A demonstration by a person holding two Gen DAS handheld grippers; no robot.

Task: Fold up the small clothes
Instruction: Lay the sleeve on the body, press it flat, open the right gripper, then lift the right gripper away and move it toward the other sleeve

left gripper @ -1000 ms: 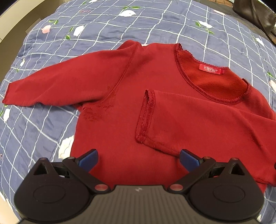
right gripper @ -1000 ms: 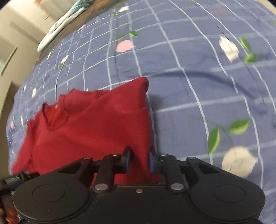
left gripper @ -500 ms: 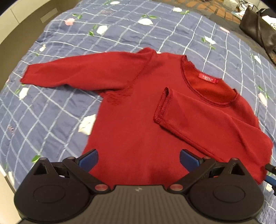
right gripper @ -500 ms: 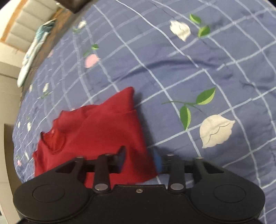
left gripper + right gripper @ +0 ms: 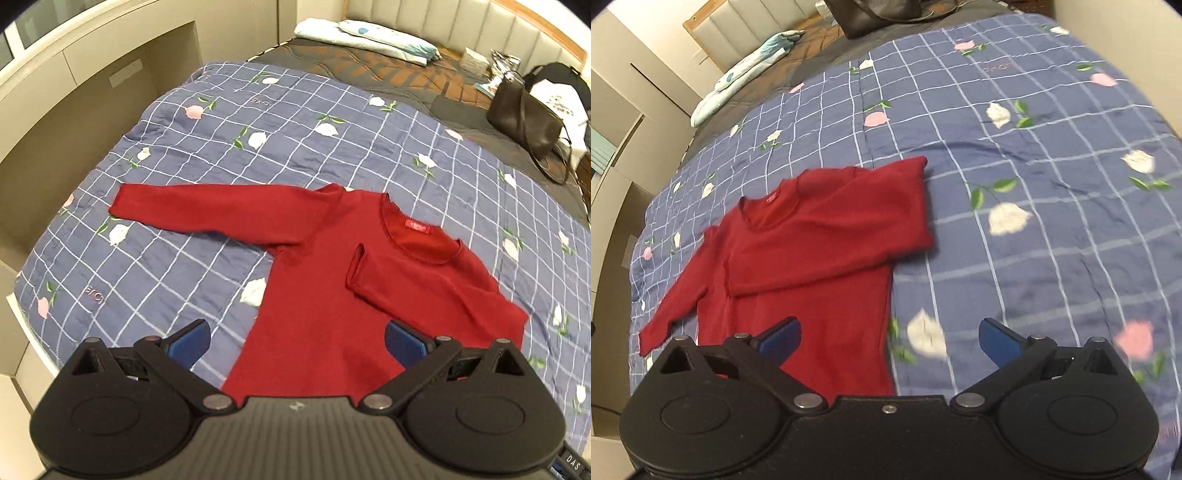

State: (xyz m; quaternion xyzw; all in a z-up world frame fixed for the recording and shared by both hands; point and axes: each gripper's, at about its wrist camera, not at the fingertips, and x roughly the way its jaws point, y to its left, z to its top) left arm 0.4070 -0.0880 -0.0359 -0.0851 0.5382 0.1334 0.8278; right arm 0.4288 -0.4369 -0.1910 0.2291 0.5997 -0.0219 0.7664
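Note:
A small red long-sleeved sweater (image 5: 317,295) lies flat on a blue checked floral quilt (image 5: 258,122). One sleeve (image 5: 424,291) is folded across the chest, its cuff near the neckline. The other sleeve (image 5: 207,210) stretches out flat to the left. My left gripper (image 5: 297,339) is open, raised above the sweater's hem, with nothing between its blue pads. In the right wrist view the sweater (image 5: 812,258) fills the lower left, and my right gripper (image 5: 888,338) is open and empty above the hem's right edge.
The quilt covers the near part of a bed; a dark mattress cover (image 5: 388,74) shows beyond it. Folded pale bedding (image 5: 369,37) and a dark handbag (image 5: 524,122) sit near the headboard. Beige cabinets (image 5: 92,92) stand along the bed's left side.
My right gripper opened and let go of the sweater's folded side, then drew back. Both grippers rose and pulled away, so more of the bed is in view.

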